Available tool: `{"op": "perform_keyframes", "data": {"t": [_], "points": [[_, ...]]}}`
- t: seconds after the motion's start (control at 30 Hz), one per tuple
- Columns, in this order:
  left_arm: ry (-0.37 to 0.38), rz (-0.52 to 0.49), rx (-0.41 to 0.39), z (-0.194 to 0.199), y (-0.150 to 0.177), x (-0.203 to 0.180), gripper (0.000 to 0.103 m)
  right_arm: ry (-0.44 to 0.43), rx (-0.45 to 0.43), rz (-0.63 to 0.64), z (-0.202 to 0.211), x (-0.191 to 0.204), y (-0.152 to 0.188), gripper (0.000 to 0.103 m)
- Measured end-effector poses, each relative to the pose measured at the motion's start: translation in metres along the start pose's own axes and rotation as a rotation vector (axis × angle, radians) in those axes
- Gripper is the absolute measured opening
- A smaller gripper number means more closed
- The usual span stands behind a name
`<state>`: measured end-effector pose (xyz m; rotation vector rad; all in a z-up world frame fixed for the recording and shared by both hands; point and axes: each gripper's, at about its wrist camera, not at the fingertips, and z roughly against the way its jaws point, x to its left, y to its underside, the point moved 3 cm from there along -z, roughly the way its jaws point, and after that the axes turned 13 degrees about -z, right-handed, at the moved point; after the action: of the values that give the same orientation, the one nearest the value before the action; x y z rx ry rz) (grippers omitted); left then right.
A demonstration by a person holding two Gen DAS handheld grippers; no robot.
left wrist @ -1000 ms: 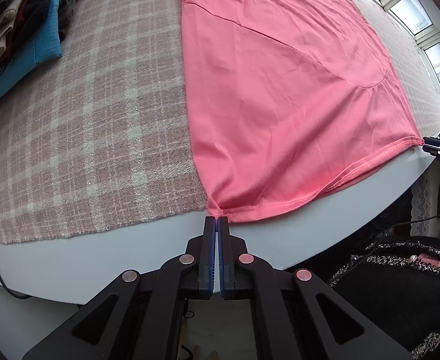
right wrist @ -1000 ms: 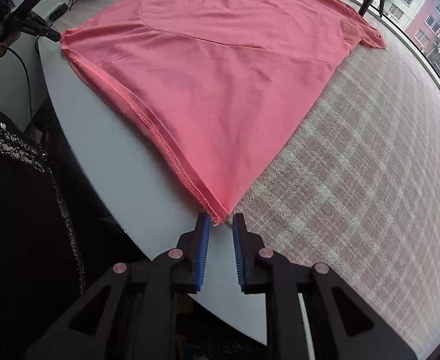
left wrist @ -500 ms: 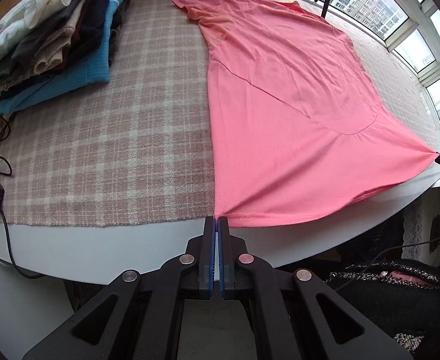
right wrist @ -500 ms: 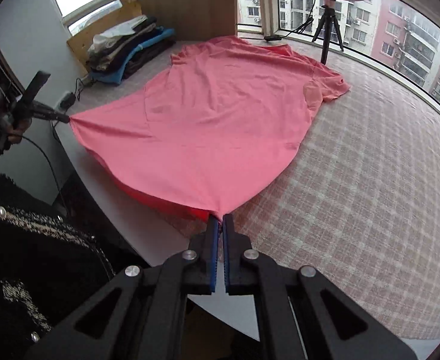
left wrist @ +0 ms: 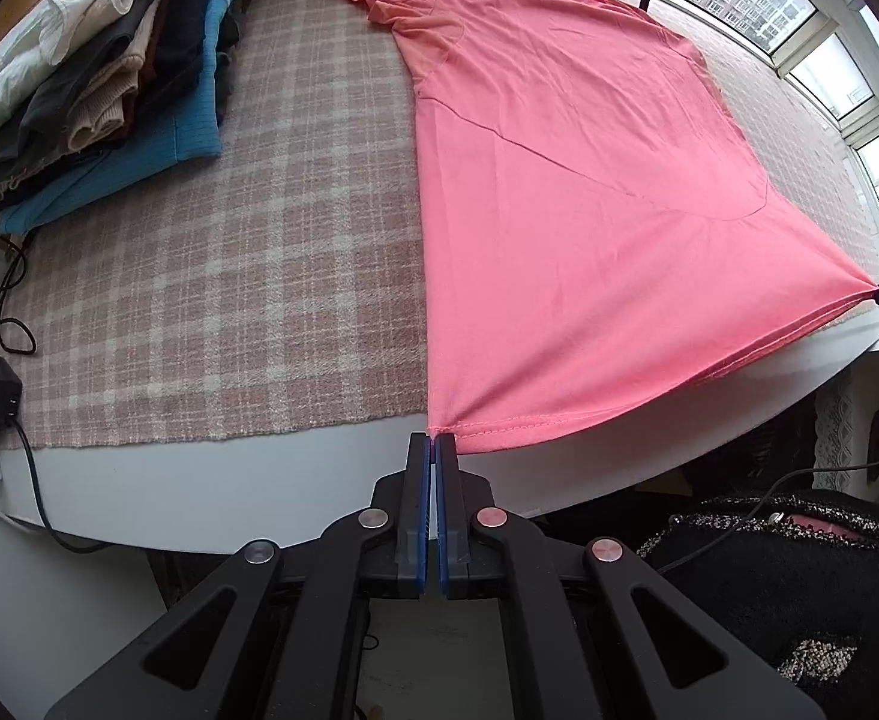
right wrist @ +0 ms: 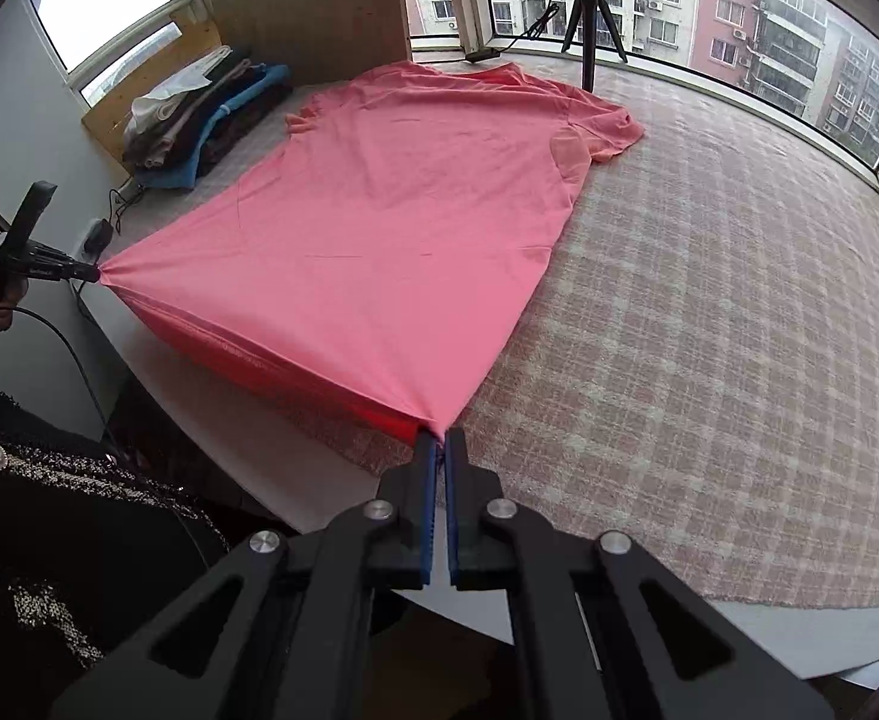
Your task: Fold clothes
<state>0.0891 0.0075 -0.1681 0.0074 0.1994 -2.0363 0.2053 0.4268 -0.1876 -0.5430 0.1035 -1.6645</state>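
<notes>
Pink T-shirt (left wrist: pixel 571 192): thin, smooth knit, stitched double hem, short sleeves at the far end. It lies lengthwise on a plaid cloth (left wrist: pixel 247 276) (pink-and-cream check, coarse woolly weave) that covers most of a white tabletop (left wrist: pixel 211 480). The hem end is raised off the surface and pulled taut, fabric fanning into tight creases at both near corners.

Left gripper (left wrist: pixel 436 450): black fingers with blue pads, clamped flat together on one hem corner, pointing steeply down over the tabletop's near edge. In the right wrist view it shows at the far left (right wrist: pixel 82 272), a hand wrapped around its handle.

Right gripper (right wrist: pixel 439 450): likewise pinched on the other hem corner, angled down and forward; red inner fabric shows beneath the lifted hem.

Stack of folded clothes (left wrist: pixel 103 78) at the far corner: white, black, beige rib, blue knit. Black tripod (right wrist: pixel 589 24) by the window.
</notes>
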Motion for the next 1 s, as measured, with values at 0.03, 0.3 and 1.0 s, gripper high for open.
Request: {"op": "perform_keyframes", "data": {"t": [0.03, 0.3, 1.0], "points": [[0.008, 0.006, 0.019, -0.005, 0.004, -0.003, 0.001, -0.001, 0.022, -0.014, -0.010, -0.002, 0.005, 0.003], [-0.009, -0.028, 0.293, -0.052, 0.028, -0.003, 0.006, 0.059, 0.252, 0.035, -0.076, -0.003, 0.039, 0.004], [0.021, -0.525, -0.225, -0.049, -0.377, -0.193, 0.010, 0.072, -0.204, -0.272, -0.087, -0.145, -0.291, 0.030]]}}
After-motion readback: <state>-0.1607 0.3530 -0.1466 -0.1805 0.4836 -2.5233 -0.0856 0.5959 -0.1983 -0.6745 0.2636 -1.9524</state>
